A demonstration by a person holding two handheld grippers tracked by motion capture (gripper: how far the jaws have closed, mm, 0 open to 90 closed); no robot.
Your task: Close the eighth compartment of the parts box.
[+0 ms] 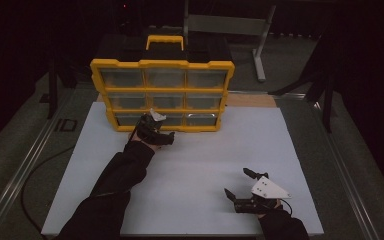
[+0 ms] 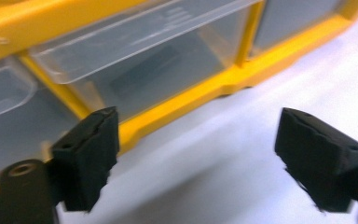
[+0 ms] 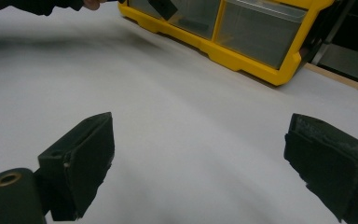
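The person's left forearm, in a dark sleeve, reaches diagonally from the near left corner of the white rectangular worktop (image 1: 190, 165) toward its far edge, ending at the left gripper (image 1: 152, 131), which sits low and points at the bottom row of a yellow plastic organiser cabinet with clear drawers (image 1: 162, 95). The cabinet stands upright at the far edge of the worktop, left of centre, with a yellow carry handle on top.

In the left gripper view, the left gripper (image 2: 196, 154) has its two black jaws spread wide with nothing between them but bare worktop. The cabinet's yellow lower frame (image 2: 186, 109) runs just beyond the jaw tips, and a clear plastic drawer (image 2: 135, 51) in the bottom row juts out slightly from the frame, just above and ahead of the jaws; no contact is visible.

The right hand rests near the worktop's near right corner, well apart from the cabinet. The right gripper (image 1: 237, 182) lies low and level, pointing leftward across the board, its jaws (image 3: 200, 158) wide apart and empty over bare white surface.
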